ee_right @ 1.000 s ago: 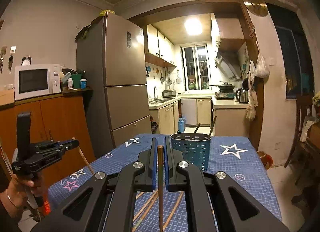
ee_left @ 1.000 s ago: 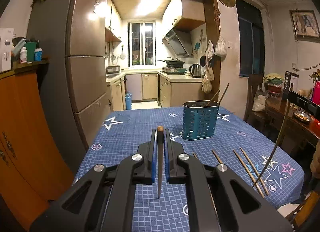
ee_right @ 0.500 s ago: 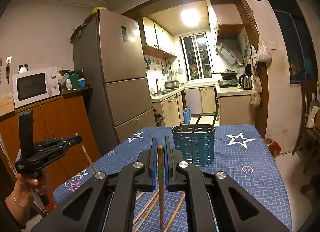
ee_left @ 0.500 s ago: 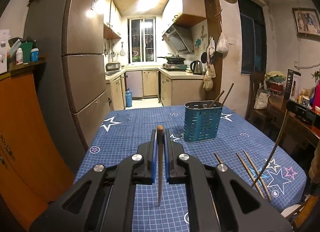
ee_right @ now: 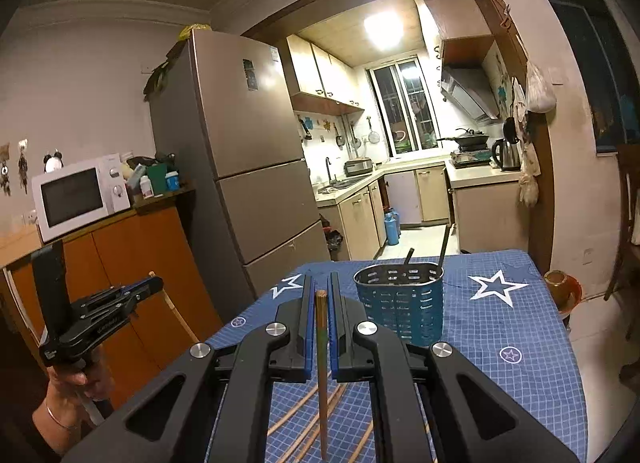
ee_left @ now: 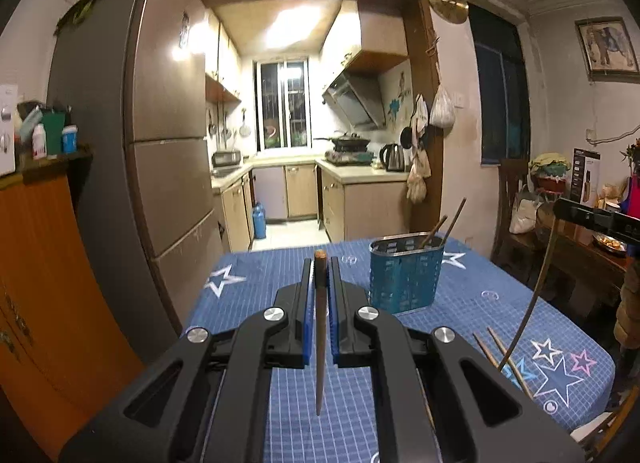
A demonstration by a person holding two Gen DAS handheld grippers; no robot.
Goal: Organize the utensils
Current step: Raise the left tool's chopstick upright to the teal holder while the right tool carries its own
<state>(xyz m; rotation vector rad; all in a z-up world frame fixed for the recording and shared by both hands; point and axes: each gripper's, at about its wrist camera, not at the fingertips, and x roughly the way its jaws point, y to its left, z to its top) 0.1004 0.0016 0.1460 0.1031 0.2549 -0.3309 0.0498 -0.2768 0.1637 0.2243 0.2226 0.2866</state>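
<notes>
A brown chopstick (ee_left: pixel 320 327) stands upright between the pads of my left gripper (ee_left: pixel 320 263), which is shut on it above the blue star tablecloth (ee_left: pixel 480 315). The perforated blue utensil holder (ee_left: pixel 406 275) sits ahead and to the right with two chopsticks in it. My right gripper (ee_right: pixel 320 283) is shut on another chopstick (ee_right: pixel 321 363), and the holder (ee_right: pixel 400 303) is just beyond it to the right. Loose chopsticks (ee_right: pixel 304 411) lie on the cloth under the right gripper. In the right wrist view the left gripper (ee_right: pixel 152 285) shows at the far left, in a hand (ee_right: pixel 76 387).
A tall fridge (ee_left: pixel 160 167) and an orange cabinet (ee_left: pixel 44 283) stand off the table's left side. A wooden chair (ee_left: pixel 516 199) and a cluttered side table (ee_left: pixel 580 239) stand to the right. An orange pot (ee_right: pixel 560 287) sits past the table's right edge.
The left gripper has risen a little, so the holder sits lower in its view. The right gripper has shifted sideways and rolled; the holder looks nearer. Both still grip their chopsticks.
</notes>
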